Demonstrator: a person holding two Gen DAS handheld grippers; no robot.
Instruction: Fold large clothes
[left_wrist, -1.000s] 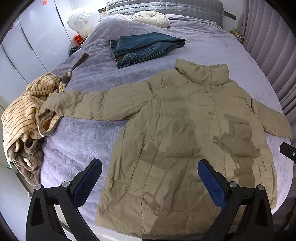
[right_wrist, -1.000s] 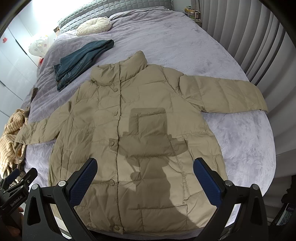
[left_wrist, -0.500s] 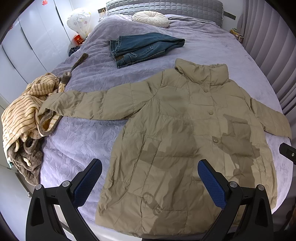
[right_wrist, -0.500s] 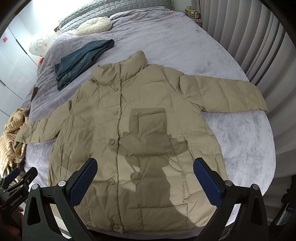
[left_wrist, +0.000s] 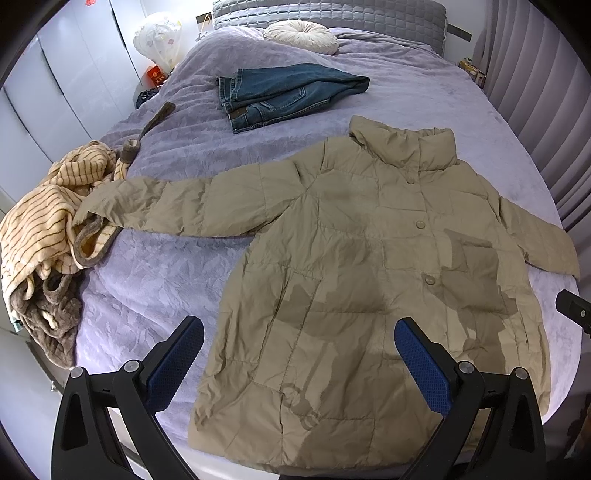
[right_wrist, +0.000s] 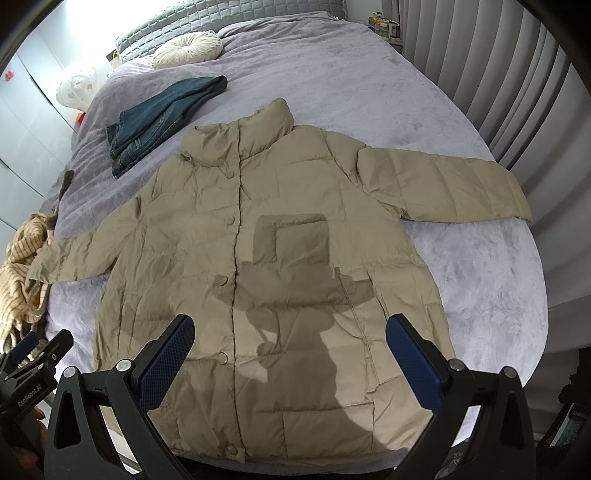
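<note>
Right wrist view: the khaki puffer jacket (right_wrist: 288, 258) is laid flat, buttoned, face up on the lilac bed cover (right_wrist: 480, 280), both sleeves spread. No fold is judged begun. The left gripper (left_wrist: 295, 365) and right gripper (right_wrist: 290, 358) are held spread, empty, above the hem. A sleeve is probably to be pinched next; the quilted shell looks slippery.

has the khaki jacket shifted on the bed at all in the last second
No. In both wrist views the khaki jacket lies flat where it was, its collar just as close to the folded jeans and its sleeve cuff at the striped blanket.
</note>
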